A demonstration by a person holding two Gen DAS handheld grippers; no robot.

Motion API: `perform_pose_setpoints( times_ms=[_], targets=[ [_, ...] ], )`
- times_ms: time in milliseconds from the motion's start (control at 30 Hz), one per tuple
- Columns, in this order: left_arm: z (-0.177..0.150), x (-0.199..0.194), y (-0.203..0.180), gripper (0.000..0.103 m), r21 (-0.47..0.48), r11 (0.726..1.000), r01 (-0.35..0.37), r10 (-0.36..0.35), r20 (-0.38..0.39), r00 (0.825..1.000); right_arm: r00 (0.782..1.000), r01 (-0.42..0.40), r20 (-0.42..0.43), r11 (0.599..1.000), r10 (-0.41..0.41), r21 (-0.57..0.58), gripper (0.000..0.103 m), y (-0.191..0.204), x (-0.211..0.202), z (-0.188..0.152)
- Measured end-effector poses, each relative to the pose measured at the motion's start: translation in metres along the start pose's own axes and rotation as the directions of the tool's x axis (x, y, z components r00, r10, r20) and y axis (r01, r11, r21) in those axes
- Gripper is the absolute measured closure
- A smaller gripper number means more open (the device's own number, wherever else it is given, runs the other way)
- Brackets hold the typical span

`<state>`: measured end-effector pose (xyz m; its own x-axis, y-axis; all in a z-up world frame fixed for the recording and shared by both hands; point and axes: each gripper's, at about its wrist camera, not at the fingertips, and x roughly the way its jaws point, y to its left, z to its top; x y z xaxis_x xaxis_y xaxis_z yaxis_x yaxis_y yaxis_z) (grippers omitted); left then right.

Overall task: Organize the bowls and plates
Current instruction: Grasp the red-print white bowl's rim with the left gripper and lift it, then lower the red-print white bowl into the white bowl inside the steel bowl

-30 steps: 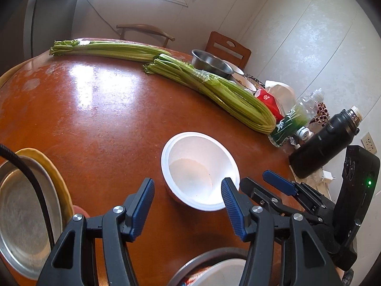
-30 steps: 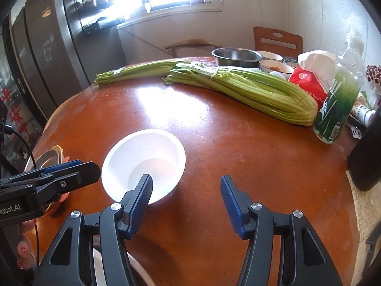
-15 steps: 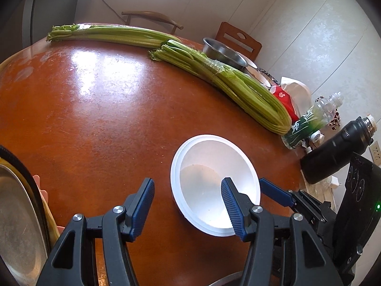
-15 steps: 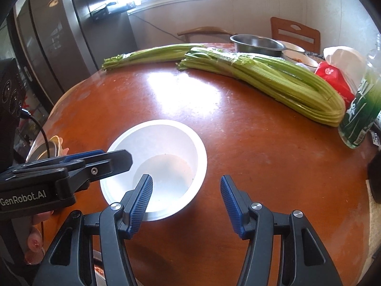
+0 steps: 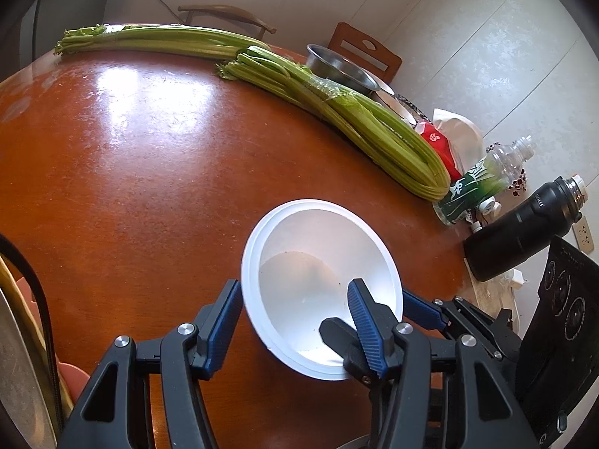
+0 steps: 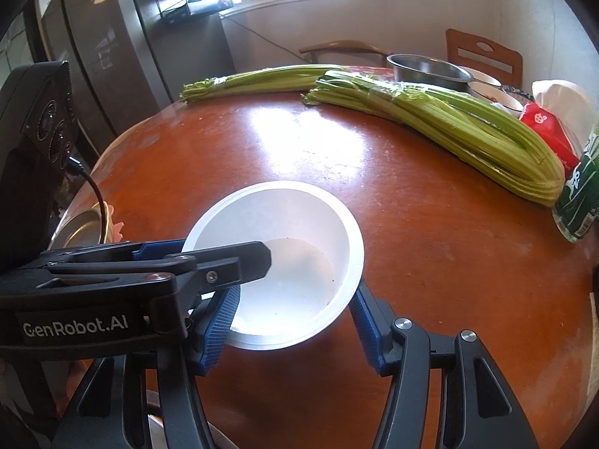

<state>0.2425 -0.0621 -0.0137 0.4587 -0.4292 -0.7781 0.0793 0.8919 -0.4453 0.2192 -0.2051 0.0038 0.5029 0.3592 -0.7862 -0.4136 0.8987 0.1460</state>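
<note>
A white bowl (image 5: 318, 258) stands on the brown round table (image 5: 131, 172); it also shows in the right wrist view (image 6: 284, 239). My left gripper (image 5: 292, 318) is open, its left finger outside the bowl's rim and its right finger inside the bowl. My right gripper (image 6: 295, 314) is open, one finger at each side of the bowl's near part. A metal plate on a yellow plate (image 5: 18, 340) sits at the table's left edge. A steel bowl (image 6: 426, 67) stands at the far side.
Two celery bunches (image 5: 337, 112) lie across the far half of the table. A green bottle (image 5: 483, 183), a black flask (image 5: 524, 224), a red packet (image 6: 550, 131) and white dishes (image 6: 486, 86) stand at the right. Chairs stand behind the table.
Both grippers have moved forward to the white bowl. The left gripper's right finger now reaches inside it, and the right gripper's fingers now flank it. Both stay open.
</note>
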Motion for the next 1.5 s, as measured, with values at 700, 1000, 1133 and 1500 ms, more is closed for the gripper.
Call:
perform_pose_setpoints(
  times_ms=[700, 1000, 1133, 1500],
  targets=[
    [-0.016, -0.047, -0.018, 0.045, 0.044, 0.999, 0.008, -0.011, 0.076, 0.997, 0.997, 0.023, 0.077, 0.999, -0.02, -0.036, 0.042, 0.025, -0.042, -0.001],
    [-0.03, -0.075, -0.029, 0.045, 0.064, 0.998, 0.004, -0.011, 0.112, 0.994, 0.993, 0.031, 0.116, 0.998, -0.025, -0.049, 0.042, 0.04, -0.068, -0.01],
    [-0.036, -0.085, -0.033, 0.045, 0.07, 0.998, -0.003, -0.006, 0.128, 0.992, 0.99, 0.038, 0.136, 0.997, -0.029, -0.064, 0.042, 0.047, -0.078, -0.014],
    [-0.052, -0.111, -0.045, 0.045, 0.1, 0.995, 0.003, -0.019, 0.162, 0.987, 0.983, 0.038, 0.179, 0.998, -0.027, -0.057, 0.041, 0.055, -0.104, -0.024]
  ],
)
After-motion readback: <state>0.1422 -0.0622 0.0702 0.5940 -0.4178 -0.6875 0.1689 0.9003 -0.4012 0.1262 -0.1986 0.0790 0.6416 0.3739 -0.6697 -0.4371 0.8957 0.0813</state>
